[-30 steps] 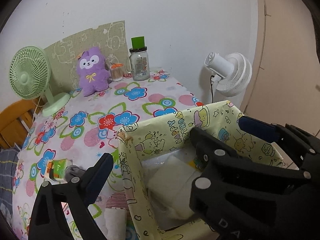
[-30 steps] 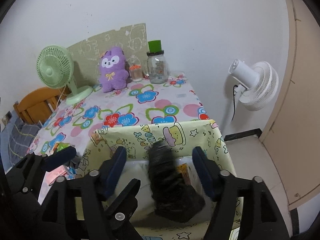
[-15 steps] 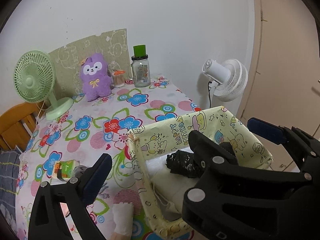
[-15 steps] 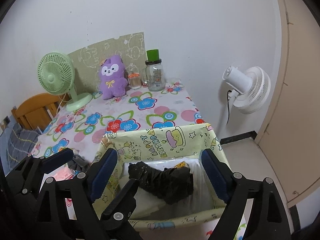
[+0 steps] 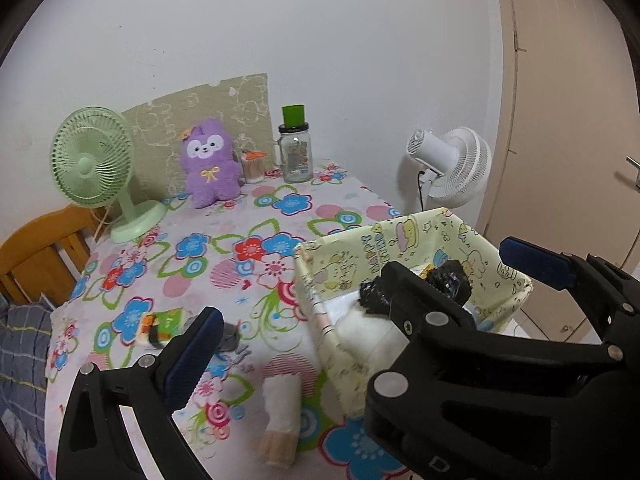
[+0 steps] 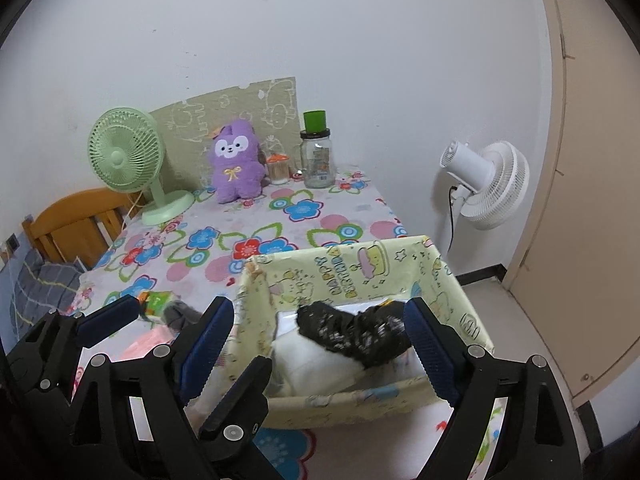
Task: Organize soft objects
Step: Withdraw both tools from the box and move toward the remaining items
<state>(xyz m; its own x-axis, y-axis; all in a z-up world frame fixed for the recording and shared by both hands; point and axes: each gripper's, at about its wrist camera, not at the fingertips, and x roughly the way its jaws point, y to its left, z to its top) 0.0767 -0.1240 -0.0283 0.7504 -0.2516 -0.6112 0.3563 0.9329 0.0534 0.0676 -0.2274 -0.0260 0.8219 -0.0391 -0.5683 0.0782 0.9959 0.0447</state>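
Two hand-held grippers hang above the near end of the table [image 6: 344, 208], both spread wide and carrying nothing. The right hand-held gripper [image 6: 316, 344] straddles the yellow cartoon-print box [image 6: 352, 276], one finger outside its left wall and the other over its right side; the left hand-held gripper [image 5: 356, 292] sits just to its left. Inside the box a crumpled black bundle [image 6: 352, 332] lies on top of white folded cloth [image 6: 316, 364], touching neither finger, so by my reading that piece is placed and the step in hand is picking the next item.

Loose soft things lie on the table left of the box: a rolled white sock [image 5: 282, 416] close to the box wall, a grey scrap [image 5: 230, 336] beyond it, a small green packet [image 5: 162, 322] and something pink [image 6: 148, 344] partly hidden by the left fingers. The next move likely calls for swinging one gripper left and down over the sock, fingers either side of the roll, before closing. The purple plush [image 6: 236, 168] at the far end is well apart
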